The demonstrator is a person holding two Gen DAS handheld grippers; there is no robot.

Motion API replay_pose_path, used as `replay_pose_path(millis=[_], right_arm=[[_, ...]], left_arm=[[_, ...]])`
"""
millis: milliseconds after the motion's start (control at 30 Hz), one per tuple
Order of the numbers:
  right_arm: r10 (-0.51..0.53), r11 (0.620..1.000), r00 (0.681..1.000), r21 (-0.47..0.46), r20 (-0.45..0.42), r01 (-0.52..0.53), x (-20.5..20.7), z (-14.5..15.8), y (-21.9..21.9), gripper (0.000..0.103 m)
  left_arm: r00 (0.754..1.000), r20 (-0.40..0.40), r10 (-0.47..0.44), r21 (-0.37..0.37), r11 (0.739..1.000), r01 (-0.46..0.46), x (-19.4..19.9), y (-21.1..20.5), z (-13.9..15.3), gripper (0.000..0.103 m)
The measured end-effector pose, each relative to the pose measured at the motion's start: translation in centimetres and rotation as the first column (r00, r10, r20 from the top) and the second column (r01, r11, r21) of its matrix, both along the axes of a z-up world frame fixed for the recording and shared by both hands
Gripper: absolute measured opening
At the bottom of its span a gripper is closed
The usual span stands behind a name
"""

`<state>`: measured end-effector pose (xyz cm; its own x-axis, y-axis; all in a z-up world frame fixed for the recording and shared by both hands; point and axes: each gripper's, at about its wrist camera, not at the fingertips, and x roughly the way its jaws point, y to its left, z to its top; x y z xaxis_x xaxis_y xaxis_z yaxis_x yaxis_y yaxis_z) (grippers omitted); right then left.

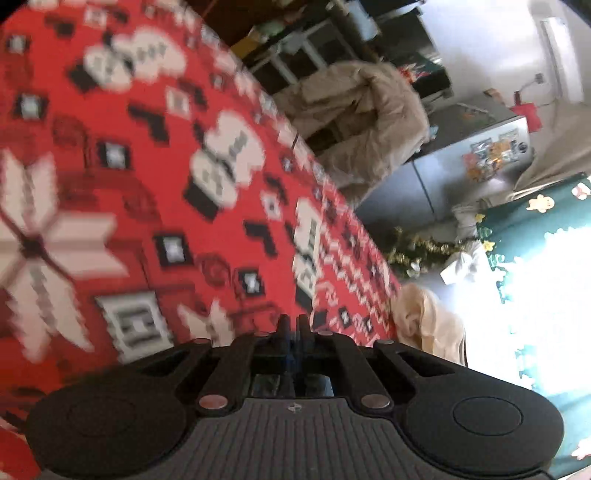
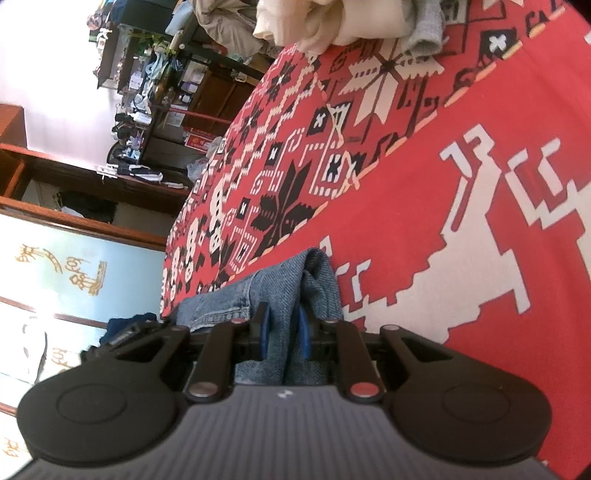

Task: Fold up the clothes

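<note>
Right claw [image 2: 283, 328]: grips one denim garment [image 2: 258, 295] | left claw [image 1: 293, 325]: closed, empty

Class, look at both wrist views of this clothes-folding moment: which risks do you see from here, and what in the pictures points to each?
1. The right gripper pinches only a bunched fold of the denim garment; the rest hangs, so it may slip out or unfold.
2. The left gripper looks shut with no cloth visible between its fingers, so the denim may be carried by one side only and fold crookedly.
3. A cream garment lies on the red patterned cover and could get in the way.
</note>
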<state>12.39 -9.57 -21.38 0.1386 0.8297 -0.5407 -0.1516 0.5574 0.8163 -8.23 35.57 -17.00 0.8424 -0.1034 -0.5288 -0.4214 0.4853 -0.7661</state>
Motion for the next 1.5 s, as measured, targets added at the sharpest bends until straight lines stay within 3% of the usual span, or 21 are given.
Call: replay_pose_path(millis=[100,200,333,433,500,767,800,833,900,933,967,1067,1167,1267,1433,1500], right_arm=[[0.026,0.998,0.998,-0.054,0.052,-0.024,-0.4,1.3,0.2,0.023],[0.053,0.991,0.989,-0.131,0.135,-0.035,-1.7,2.9,-0.2,0.030],[0.089,0.973,0.971,-0.227,0.222,-0.037,-3.9,4.7,-1.0,0.035],[0.094,0.966,0.964,-0.257,0.249,-0.027,-5.8,5.7,-2.0,0.035],[0.090,0.963,0.964,-0.269,0.250,-0.020,-6.9,6.0,-2.7,0.037],[0.092,0.952,0.964,-0.305,0.248,-0.013,-10.3,6.0,-3.3,0.041],[0.094,0.951,0.964,-0.307,0.248,-0.014,-10.6,5.9,-3.2,0.041],[0.096,0.951,0.964,-0.310,0.248,-0.015,-10.9,5.9,-3.1,0.041],[0.108,0.944,0.958,-0.330,0.266,-0.014,-11.4,5.6,-2.3,0.041],[0.117,0.942,0.952,-0.336,0.284,-0.015,-11.7,5.7,-2.0,0.037],[0.127,0.938,0.946,-0.347,0.299,-0.017,-11.9,5.8,-1.6,0.021],[0.154,0.927,0.930,-0.373,0.333,-0.020,-12.6,6.0,-1.0,0.008],[0.156,0.924,0.932,-0.381,0.327,-0.021,-13.2,6.4,-1.8,0.007],[0.157,0.921,0.934,-0.388,0.320,-0.022,-13.9,6.8,-2.7,0.007],[0.160,0.916,0.937,-0.400,0.310,-0.025,-14.9,7.4,-4.1,0.007],[0.162,0.914,0.938,-0.405,0.305,-0.026,-15.3,7.7,-4.7,0.008]], left_arm=[[0.999,-0.019,-0.031,0.047,0.998,0.032,-1.0,0.5,1.5,0.007],[0.988,-0.086,-0.129,0.104,0.985,0.138,-2.0,-0.5,2.5,0.031],[0.934,-0.216,-0.283,0.222,0.918,0.330,-4.0,-3.9,3.3,0.037],[0.900,-0.311,-0.306,0.295,0.869,0.398,-5.6,-5.5,3.0,0.038],[0.891,-0.346,-0.295,0.315,0.858,0.406,-6.7,-5.8,2.5,0.038],[0.909,-0.309,-0.281,0.232,0.904,0.359,-9.2,-4.8,1.7,0.038],[0.909,-0.305,-0.285,0.227,0.905,0.360,-9.3,-5.0,1.6,0.034],[0.909,-0.308,-0.282,0.234,0.904,0.359,-9.3,-5.2,1.6,0.022],[0.907,-0.323,-0.272,0.260,0.896,0.361,-9.2,-5.8,1.7,0.015],[0.907,-0.329,-0.264,0.271,0.893,0.359,-9.1,-6.1,1.9,0.013],[0.907,-0.334,-0.255,0.282,0.891,0.355,-9.1,-6.4,2.1,0.012],[0.918,-0.314,-0.242,0.313,0.886,0.341,-9.6,-6.9,3.6,0.010],[0.929,-0.280,-0.241,0.336,0.882,0.330,-10.6,-7.3,5.5,0.009],[0.921,-0.293,-0.258,0.322,0.880,0.349,-11.6,-7.8,5.9,0.009],[0.893,-0.359,-0.271,0.254,0.892,0.373,-12.5,-8.2,2.5,0.010],[0.895,-0.355,-0.271,0.234,0.901,0.366,-12.8,-7.9,2.2,0.010]])
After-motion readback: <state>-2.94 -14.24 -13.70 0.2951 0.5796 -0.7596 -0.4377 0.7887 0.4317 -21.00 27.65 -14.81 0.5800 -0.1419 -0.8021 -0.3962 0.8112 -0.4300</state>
